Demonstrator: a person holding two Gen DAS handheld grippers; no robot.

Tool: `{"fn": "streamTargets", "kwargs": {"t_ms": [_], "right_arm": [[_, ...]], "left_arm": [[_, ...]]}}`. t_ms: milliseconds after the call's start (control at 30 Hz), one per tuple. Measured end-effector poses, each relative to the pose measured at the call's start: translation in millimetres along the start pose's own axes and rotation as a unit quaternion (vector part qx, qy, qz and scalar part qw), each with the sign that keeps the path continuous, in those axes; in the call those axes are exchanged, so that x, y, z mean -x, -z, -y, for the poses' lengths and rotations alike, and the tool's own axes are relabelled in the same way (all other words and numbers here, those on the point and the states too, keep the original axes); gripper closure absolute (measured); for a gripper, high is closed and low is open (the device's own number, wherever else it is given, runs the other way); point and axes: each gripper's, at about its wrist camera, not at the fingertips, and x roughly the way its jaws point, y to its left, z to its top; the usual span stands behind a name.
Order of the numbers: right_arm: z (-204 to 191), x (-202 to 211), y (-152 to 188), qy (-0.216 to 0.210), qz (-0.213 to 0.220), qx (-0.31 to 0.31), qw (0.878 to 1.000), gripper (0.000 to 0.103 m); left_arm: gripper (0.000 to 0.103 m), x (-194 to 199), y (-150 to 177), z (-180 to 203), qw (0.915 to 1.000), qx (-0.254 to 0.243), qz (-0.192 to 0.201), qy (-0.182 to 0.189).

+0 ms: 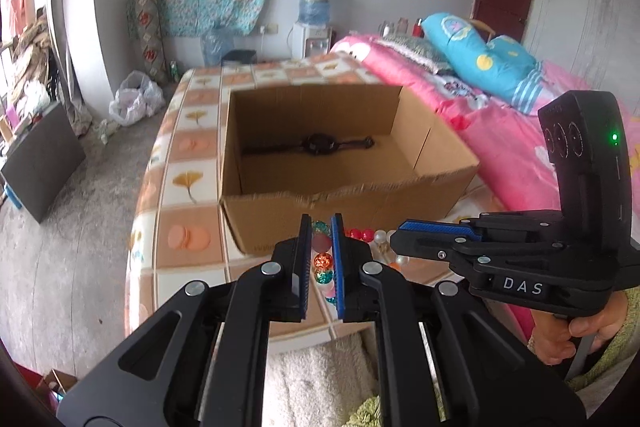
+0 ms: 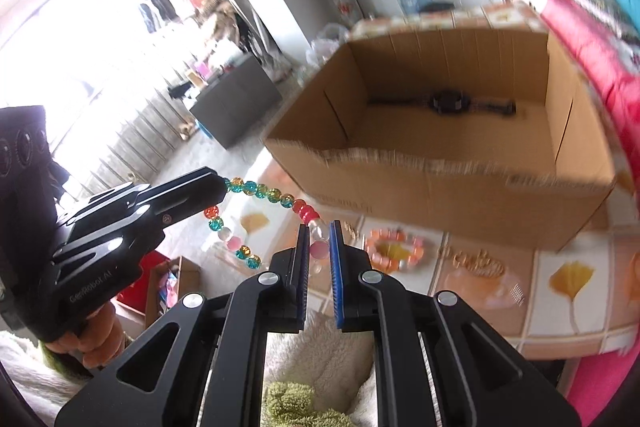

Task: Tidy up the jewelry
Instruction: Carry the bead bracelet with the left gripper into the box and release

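A string of coloured glass beads hangs in the air between my two grippers, in front of an open cardboard box. My left gripper is shut on one end of the bead string. My right gripper is shut on the other end, on pale pink and white beads. The left gripper also shows in the right wrist view, the right gripper in the left wrist view. A black wristwatch lies flat inside the box.
The box stands on a bed with a tiled orange and white sheet. An orange bead bracelet and a gold ornament lie on the sheet before the box. A pink quilt lies to the right.
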Motion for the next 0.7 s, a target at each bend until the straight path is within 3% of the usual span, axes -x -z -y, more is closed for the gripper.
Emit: {"fn": "streamTargets", "kwargs": {"t_ms": [167, 333, 500, 700], "right_arm": [[9, 13, -33, 0.000, 0.024, 0.015, 1.000, 0.093], [12, -3, -71, 0.008, 0.022, 0.030, 0.999, 0.093], [39, -49, -110, -0.001, -0.037, 0.015, 0.999, 0.093], [69, -129, -143, 0.001, -0.136, 0.003, 0.991, 0.093]], "left_arm": [[0.094, 3, -33, 8, 0.9993, -0.021, 0.030, 0.006], [0.094, -21, -65, 7, 0.9989, -0.035, 0.030, 0.009], [0.094, -63, -90, -8, 0.9993, -0.037, 0.005, 0.002], [0.094, -145, -98, -44, 0.9962, -0.023, -0.081, -0.023]]}}
